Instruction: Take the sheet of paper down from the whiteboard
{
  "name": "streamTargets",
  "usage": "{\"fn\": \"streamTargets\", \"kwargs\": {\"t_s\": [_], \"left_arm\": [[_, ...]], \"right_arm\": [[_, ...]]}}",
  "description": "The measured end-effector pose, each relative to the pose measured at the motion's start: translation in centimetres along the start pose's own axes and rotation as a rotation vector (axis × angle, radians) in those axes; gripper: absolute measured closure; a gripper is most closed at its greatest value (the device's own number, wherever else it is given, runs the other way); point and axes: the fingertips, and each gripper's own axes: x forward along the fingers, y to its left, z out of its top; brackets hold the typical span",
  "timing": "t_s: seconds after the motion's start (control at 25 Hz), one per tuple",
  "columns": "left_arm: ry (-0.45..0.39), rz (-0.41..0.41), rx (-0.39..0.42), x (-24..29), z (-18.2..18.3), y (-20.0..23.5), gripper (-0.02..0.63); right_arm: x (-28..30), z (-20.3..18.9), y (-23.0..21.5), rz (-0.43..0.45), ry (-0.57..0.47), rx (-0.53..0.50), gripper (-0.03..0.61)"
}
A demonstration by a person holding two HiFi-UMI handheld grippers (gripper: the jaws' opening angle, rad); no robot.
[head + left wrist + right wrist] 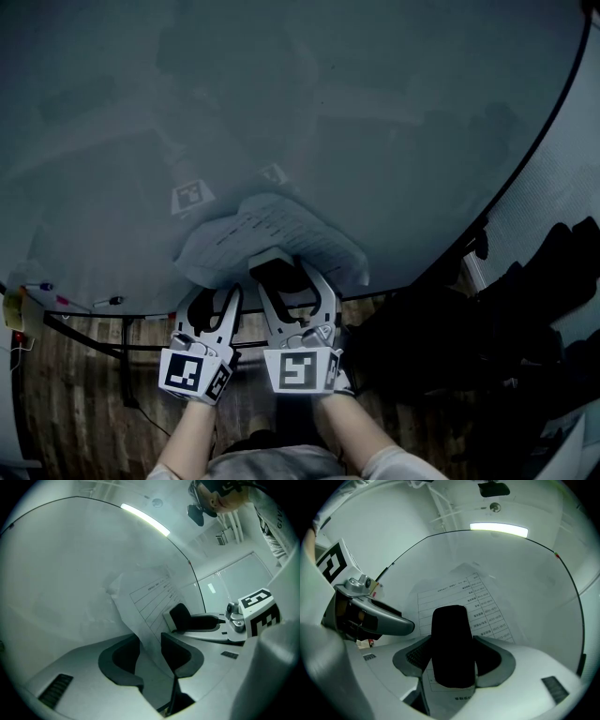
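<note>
While my right tongs [451, 660] pinch the sheet of paper [458, 597], my left tongs [151, 654] gape around its edge; next: close, peel it off the whiteboard [281, 94].

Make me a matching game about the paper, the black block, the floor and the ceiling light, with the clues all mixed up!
Things:
1. sheet of paper
2. black block
3. floor
4. ceiling light

Clues:
A. a long glowing strip
B. gripped between the jaws of the right gripper
C. brown wooden planks
D. passing between the parted jaws of the left gripper

Pairs: 1-D, 2-B, 3-C, 4-A
</note>
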Motion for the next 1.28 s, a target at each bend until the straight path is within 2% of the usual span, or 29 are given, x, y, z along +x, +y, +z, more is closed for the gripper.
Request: {"fn": "streamTargets", "kwargs": {"t_s": [0.28, 0.32, 0.4, 0.6, 0.76, 1.0, 1.28], "left_arm": [[0.009, 0.026, -0.033, 0.15, -0.25, 0.27, 0.472], [0.017, 0.031, -0.045, 0.18, -0.3, 0.36, 0.484], [0.029, 0.04, -0.051, 0.19, -0.27, 0.44, 0.552], [0.026, 0.034, -0.054, -0.01, -0.12, 0.13, 0.59], [0.029, 0.022, -0.066, -0.11, -0.06, 0.01, 0.598], [0.04, 0.024, -0.019, -0.19, -0.09, -0.06, 0.598], [0.035, 0.026, -0.021, -0.43, -0.07, 0.18, 0.598]], "right_arm": [[0.06, -0.13, -0.03, -0.023, 0.0, -0.025, 0.314], [0.06, -0.13, -0.04, -0.025, -0.001, -0.027, 0.315], [0.05, -0.09, -0.09, -0.027, -0.003, -0.027, 0.318], [-0.03, -0.07, -0.06, -0.026, -0.001, -0.025, 0.321], [-0.01, -0.04, -0.08, -0.027, 0.0, -0.024, 0.322], [0.01, -0.08, -0.08, -0.023, -0.001, -0.031, 0.322], [-0.09, -0.05, 0.16, -0.016, 0.003, -0.048, 0.322]]}}
